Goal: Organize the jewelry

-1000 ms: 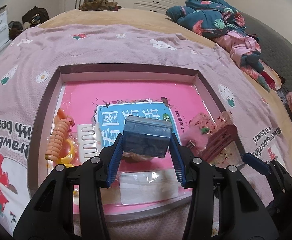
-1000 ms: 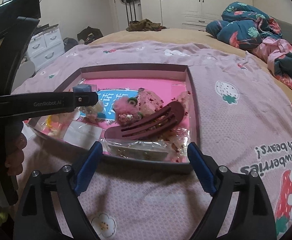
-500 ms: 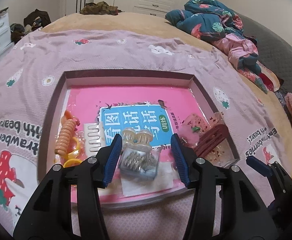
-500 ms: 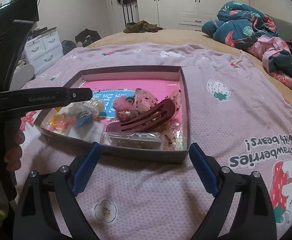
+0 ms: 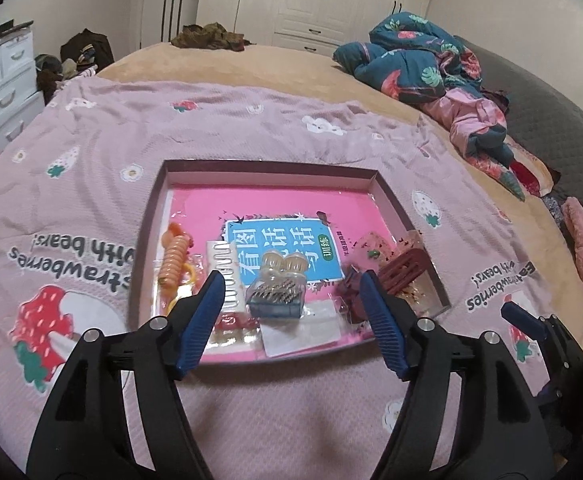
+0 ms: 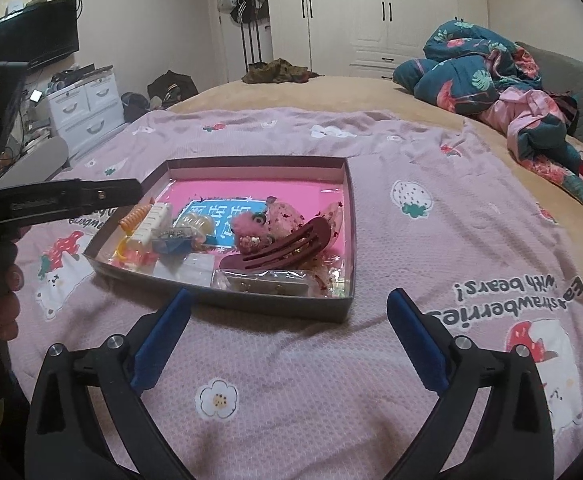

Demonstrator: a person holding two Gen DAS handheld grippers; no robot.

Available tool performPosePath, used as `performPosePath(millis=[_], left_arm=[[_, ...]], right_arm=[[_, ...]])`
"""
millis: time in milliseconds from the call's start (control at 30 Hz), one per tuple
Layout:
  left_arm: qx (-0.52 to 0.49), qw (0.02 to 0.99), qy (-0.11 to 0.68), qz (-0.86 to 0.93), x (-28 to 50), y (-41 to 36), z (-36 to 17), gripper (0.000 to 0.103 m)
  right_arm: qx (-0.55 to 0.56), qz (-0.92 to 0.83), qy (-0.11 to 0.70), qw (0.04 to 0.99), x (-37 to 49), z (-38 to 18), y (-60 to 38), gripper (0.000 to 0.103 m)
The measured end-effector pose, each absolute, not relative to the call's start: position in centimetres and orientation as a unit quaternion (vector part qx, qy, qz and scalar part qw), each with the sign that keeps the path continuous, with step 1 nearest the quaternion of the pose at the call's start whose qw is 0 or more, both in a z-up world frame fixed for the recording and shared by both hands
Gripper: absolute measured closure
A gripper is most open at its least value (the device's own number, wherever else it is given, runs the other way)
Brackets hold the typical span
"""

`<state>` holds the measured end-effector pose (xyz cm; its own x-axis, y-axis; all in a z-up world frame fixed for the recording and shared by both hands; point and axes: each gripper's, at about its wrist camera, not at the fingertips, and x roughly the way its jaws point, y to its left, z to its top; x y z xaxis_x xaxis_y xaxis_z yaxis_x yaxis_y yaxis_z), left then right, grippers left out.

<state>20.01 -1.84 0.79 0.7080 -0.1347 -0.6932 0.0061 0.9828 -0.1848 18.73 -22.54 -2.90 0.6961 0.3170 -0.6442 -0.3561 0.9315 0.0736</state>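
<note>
A shallow box tray (image 5: 267,170) with a pink book as its floor lies on the bed. In it rest a small blue clear box (image 5: 277,298) of tiny items, an orange spiral hair tie (image 5: 175,256), a white comb (image 5: 227,276) and a dark red hair claw (image 5: 405,272). My left gripper (image 5: 291,278) hovers above the tray's near side, its jaws opening, and the blue box lies loose below them, untouched. My right gripper (image 6: 290,296) hangs wide open just before the tray's front wall (image 6: 251,304), jaws still opening, nothing between them. A pink fluffy clip (image 6: 247,228) sits mid-tray.
The tray lies on a mauve strawberry-print blanket (image 6: 411,240) over a tan bed. A heap of blue floral and pink clothes (image 5: 443,76) lies at the far right. White drawers (image 6: 87,108) and a person's hand (image 6: 7,292) on the left gripper's handle are at the left.
The left gripper let go of the blue box, which now lies on its side in the tray. Both grippers drew back and up from the tray, with their jaws wider.
</note>
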Motion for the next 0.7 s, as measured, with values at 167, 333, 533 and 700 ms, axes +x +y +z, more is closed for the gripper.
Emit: performPosePath(millis=[167, 333, 533, 700], left_arm=[[-0.084, 0.926, 0.366, -0.039, 17.7, -1.7, 1.7, 0.031], [-0.077, 0.930, 0.358, -0.040, 15.3, -1.9, 2.1, 0.021], [-0.079, 0.935, 0.345, -0.035, 12.5, -1.8, 2.0, 0.012], [-0.077, 0.936, 0.342, -0.029, 10.8, -1.5, 1.8, 0.010]], right_arm=[[-0.028, 0.178, 0.340, 0.923, 17.5, -2.3, -22.9, 0.004], [-0.031, 0.173, 0.333, 0.926, 16.5, -1.7, -23.1, 0.004], [-0.032, 0.172, 0.324, 0.930, 15.1, -1.2, -23.2, 0.004], [-0.032, 0.176, 0.320, 0.930, 13.9, -1.0, -23.1, 0.004]])
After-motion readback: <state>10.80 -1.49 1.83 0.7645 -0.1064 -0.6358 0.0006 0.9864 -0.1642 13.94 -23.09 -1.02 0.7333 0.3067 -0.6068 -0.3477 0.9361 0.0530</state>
